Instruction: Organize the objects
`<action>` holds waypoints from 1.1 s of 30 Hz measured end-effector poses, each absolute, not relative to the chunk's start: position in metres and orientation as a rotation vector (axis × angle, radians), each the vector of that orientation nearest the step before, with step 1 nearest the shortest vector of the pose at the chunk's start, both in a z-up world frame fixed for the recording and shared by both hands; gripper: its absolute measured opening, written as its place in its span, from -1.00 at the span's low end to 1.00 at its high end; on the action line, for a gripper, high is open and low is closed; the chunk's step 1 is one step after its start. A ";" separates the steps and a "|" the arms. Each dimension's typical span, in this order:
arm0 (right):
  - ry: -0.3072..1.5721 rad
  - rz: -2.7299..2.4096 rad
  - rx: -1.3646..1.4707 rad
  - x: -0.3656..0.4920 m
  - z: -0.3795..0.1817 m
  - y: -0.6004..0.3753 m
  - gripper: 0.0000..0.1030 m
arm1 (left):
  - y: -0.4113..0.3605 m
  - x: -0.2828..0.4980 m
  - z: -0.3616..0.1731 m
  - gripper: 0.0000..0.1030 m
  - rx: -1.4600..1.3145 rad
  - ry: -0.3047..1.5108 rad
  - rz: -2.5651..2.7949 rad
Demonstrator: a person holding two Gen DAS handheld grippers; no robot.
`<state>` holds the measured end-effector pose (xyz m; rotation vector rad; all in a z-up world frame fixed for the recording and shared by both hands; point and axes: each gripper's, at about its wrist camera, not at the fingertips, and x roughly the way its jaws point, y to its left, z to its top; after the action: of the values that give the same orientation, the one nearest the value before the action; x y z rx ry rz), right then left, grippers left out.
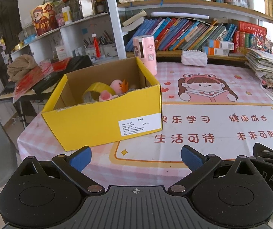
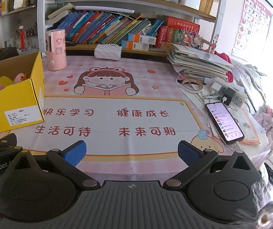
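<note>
Pink checked desk mat [image 2: 117, 118] with a cartoon reading girl and red Chinese lettering spreads out in front of me, backed by crowded bookshelves [image 2: 117, 26]. My left gripper [image 1: 136, 157] hangs low over the mat's near edge, blue pads spread wide, nothing between them. My right gripper [image 2: 132, 152] sits just beside it, jaws equally wide apart and empty.

Off to my left, the yellow cardboard box [image 1: 98, 122] stands on the mat with its top open and a white label on its near side. Inside it I can see a pink plush toy [image 1: 117, 86] with an orange bit, and a yellow curved piece [image 1: 98, 87] leaning next to it. Behind the box, a pink cylinder device [image 1: 146, 55] stands upright, and a white quilted pouch [image 2: 107, 51] rests against the shelf's foot.

Over on my right, a phone [image 2: 224, 123] with its screen lit lies on papers, near a power strip [image 2: 235, 95] and a leaning stack of notebooks [image 2: 199, 64].
</note>
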<state>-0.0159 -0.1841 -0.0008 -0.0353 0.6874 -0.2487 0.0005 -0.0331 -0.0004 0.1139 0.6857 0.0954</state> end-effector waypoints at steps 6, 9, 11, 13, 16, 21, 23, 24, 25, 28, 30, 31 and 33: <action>0.690 -0.246 -0.035 -0.015 -0.001 -0.184 1.00 | -0.032 0.003 -0.001 0.97 0.108 0.694 0.095; 0.696 -0.245 -0.046 -0.013 -0.002 -0.182 1.00 | -0.030 0.004 0.000 0.97 0.098 0.693 0.096; 0.698 -0.246 -0.050 -0.011 -0.003 -0.180 1.00 | -0.029 0.006 -0.001 0.97 0.095 0.697 0.097; 0.698 -0.245 -0.050 -0.011 -0.003 -0.180 1.00 | -0.028 0.006 -0.001 0.97 0.093 0.698 0.097; 0.699 -0.245 -0.053 -0.010 -0.003 -0.180 1.00 | -0.028 0.007 -0.001 0.97 0.093 0.699 0.097; 0.699 -0.245 -0.053 -0.009 -0.003 -0.179 1.00 | -0.028 0.007 -0.001 0.97 0.095 0.697 0.097; 0.700 -0.245 -0.052 -0.009 -0.003 -0.179 1.00 | -0.027 0.008 -0.002 0.97 0.098 0.697 0.097; 0.700 -0.245 -0.053 -0.010 -0.003 -0.179 1.00 | -0.027 0.008 -0.002 0.97 0.099 0.698 0.097; 0.701 -0.246 -0.053 -0.009 -0.003 -0.179 1.00 | -0.027 0.009 -0.003 0.97 0.100 0.699 0.097; 0.707 -0.247 -0.056 -0.007 -0.004 -0.179 1.00 | -0.027 0.010 -0.004 0.97 0.104 0.703 0.097; 0.711 -0.250 -0.059 -0.006 -0.005 -0.180 1.00 | -0.027 0.010 -0.005 0.97 0.105 0.706 0.096; 0.712 -0.251 -0.060 -0.006 -0.005 -0.180 1.00 | -0.028 0.010 -0.005 0.97 0.106 0.706 0.094; 0.714 -0.257 -0.062 -0.006 -0.005 -0.181 1.00 | -0.029 0.009 -0.005 0.97 0.107 0.705 0.089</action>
<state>-0.0058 -0.1808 -0.0055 -0.0622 0.7136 -0.2567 0.0087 -0.0288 -0.0049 0.1066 0.7053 0.0893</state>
